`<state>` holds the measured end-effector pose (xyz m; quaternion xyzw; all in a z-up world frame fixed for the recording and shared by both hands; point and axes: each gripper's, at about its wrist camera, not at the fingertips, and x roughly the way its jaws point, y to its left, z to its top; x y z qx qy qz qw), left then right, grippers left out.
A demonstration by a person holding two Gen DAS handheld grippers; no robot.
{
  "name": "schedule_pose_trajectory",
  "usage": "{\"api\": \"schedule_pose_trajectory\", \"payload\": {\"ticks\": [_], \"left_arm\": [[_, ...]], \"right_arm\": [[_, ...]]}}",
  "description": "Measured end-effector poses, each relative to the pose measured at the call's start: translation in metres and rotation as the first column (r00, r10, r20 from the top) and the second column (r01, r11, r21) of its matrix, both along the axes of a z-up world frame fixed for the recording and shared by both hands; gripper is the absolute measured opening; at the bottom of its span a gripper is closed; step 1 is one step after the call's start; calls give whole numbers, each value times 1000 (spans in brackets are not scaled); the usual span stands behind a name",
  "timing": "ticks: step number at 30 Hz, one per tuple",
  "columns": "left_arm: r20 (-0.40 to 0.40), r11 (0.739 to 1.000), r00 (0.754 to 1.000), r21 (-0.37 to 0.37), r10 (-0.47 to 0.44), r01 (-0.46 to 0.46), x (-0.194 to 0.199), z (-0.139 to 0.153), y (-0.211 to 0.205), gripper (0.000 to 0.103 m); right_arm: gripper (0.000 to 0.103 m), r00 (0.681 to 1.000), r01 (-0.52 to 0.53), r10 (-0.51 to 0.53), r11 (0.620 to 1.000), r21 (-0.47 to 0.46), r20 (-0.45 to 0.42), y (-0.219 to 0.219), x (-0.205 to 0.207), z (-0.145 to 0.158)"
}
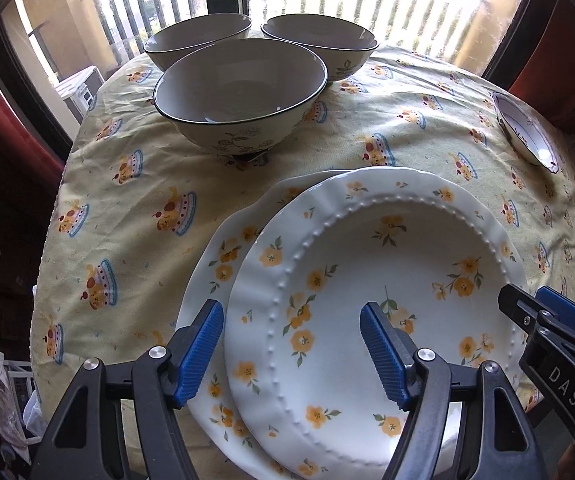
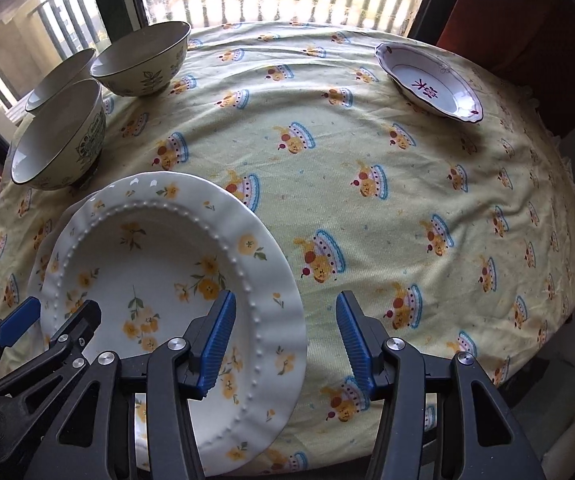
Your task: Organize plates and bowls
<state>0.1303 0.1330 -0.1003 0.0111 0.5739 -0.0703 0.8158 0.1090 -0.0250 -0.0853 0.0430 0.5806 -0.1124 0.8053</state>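
Two white plates with yellow flowers lie near the table's front. The top plate sits shifted to the right on the lower plate. My left gripper is open and straddles the top plate's left rim, its pads clear of the china. My right gripper is open around that plate's right rim, one finger over the plate and the other over the cloth. Each gripper also shows in the other's view: the right gripper and the left gripper. Three cream bowls with dark rims stand grouped at the back left.
A yellow patterned cloth covers the round table. A small shallow dish with red characters sits at the far right edge. Windows with a railing lie behind the table, and red chairs stand on both sides.
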Motion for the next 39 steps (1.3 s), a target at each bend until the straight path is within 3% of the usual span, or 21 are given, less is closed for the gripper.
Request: {"api": "schedule_pose_trajectory", "payload": {"ticks": [3,8,16,22,25,27,29,39], "left_arm": [[11,1000,1000,-6,-10,10,-2,3,7,73],[-12,1000,1000,-18,-22,21,-4,3,13,73],[4,1000,1000,-16,-27,27,-4,7,20,73],[4,999,999,-24,-38,38,-4,11,16,73],[30,999,999,-27,-41,42,-7,20,12,73],[49,999,998,-26,-47,48,-8,27,7,75],[66,998,997,-25,-51,53,-9,33,3,76],[116,999,993,-2,-33,34,-12,47,-34,83]], "right_arm": [[41,1000,3,-3,1000,8,-7,5,-2,-3],[41,999,-2,0,998,-57,-40,20,1,-10],[41,997,-26,22,998,-52,-77,36,3,-19],[41,998,-4,5,1000,7,-63,28,0,-14],[44,999,-11,12,999,48,-34,24,-3,-4],[59,1000,-12,12,999,51,-6,22,-4,6],[66,1000,-8,8,999,32,24,19,-7,16],[67,997,-8,3,997,74,71,-23,-9,31]]}}
